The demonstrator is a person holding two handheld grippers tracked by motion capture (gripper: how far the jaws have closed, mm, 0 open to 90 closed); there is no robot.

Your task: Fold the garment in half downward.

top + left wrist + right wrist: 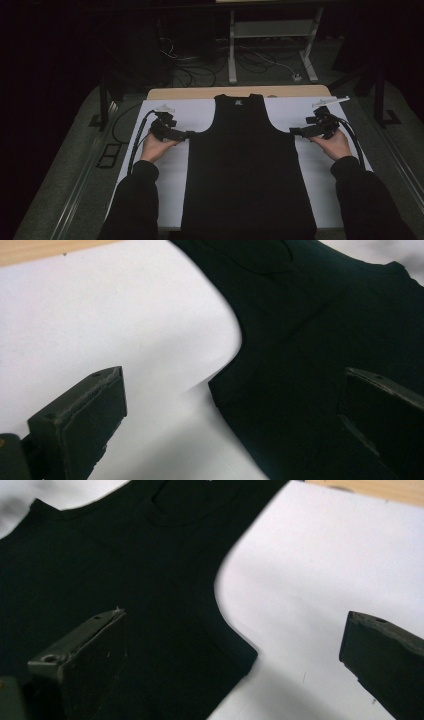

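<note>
Fingers of both tools parted, nothing between them: left gripper (189, 134) with jaws spread at the garment's left underarm corner; right gripper (293, 131) likewise spread at the opposite underarm corner. In the left gripper view, one finger (82, 420) sits over white sheet and the other over black cloth; in the right gripper view, one finger (80, 665) sits over cloth and the other over sheet.

Writing: small pale neck label inside the collar, seen in the high view, too small to read.

Item: black tank top (248, 170), sleeveless, scooped neck, wide shoulder straps, curved armholes. Laid flat, collar away from the person, hem at the near table edge, centred between the two hands. Underarm corner (215, 387) lies flat on the sheet; its counterpart (247, 655) does too.

Surface: white sheet (165, 175) covering most of a light wooden table (200, 93), bare wood showing along the far edge.

Room: dim. Grey floor, loose cables and a white metal frame (272, 30) beyond the table. Dark sleeves (135, 200) enter from below.
</note>
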